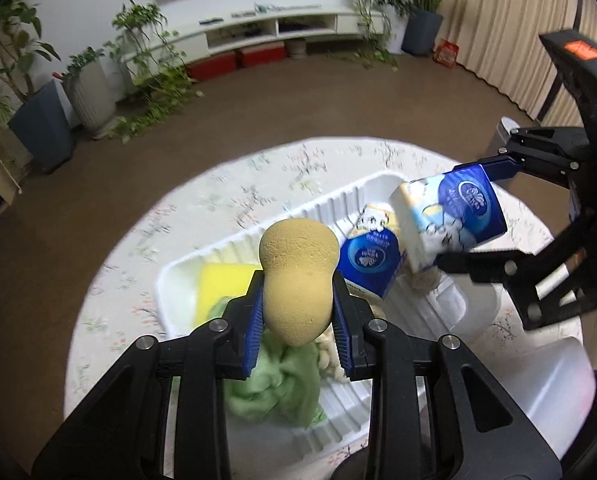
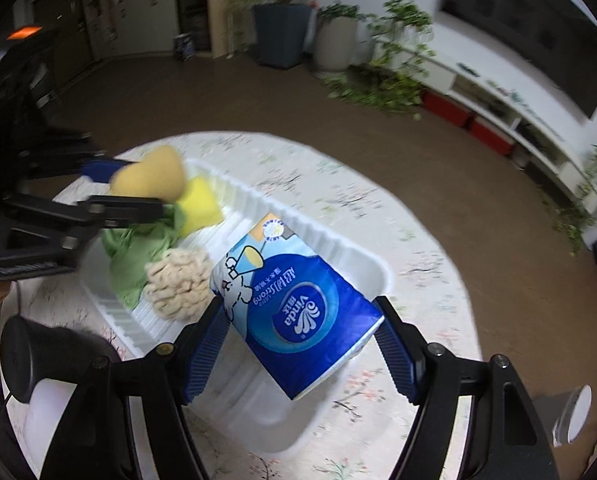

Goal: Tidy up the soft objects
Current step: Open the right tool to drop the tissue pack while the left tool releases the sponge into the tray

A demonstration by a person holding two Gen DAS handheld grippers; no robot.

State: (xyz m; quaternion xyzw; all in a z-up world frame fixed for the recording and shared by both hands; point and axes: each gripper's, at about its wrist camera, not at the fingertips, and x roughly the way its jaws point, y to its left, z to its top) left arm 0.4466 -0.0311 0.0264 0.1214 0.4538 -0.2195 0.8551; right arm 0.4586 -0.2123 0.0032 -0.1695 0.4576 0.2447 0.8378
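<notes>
My left gripper [image 1: 298,304] is shut on a tan gourd-shaped sponge [image 1: 296,280] and holds it above the white ribbed tray [image 1: 330,204]; it also shows in the right wrist view [image 2: 150,178]. My right gripper [image 2: 298,336] is shut on a blue tissue pack [image 2: 294,304] and holds it tilted over the tray [image 2: 362,256]. In the left wrist view that pack [image 1: 454,220] hangs above a second blue tissue pack [image 1: 372,258] in the tray. A yellow sponge [image 2: 198,202], a green cloth [image 2: 134,256] and a beige chenille pad [image 2: 178,284] lie in the tray.
The tray stands on a round table with a floral cloth [image 1: 226,184]. A white object [image 1: 550,380] sits at the table's right edge. Brown floor, potted plants [image 1: 42,120] and a low TV cabinet [image 1: 266,28] surround the table.
</notes>
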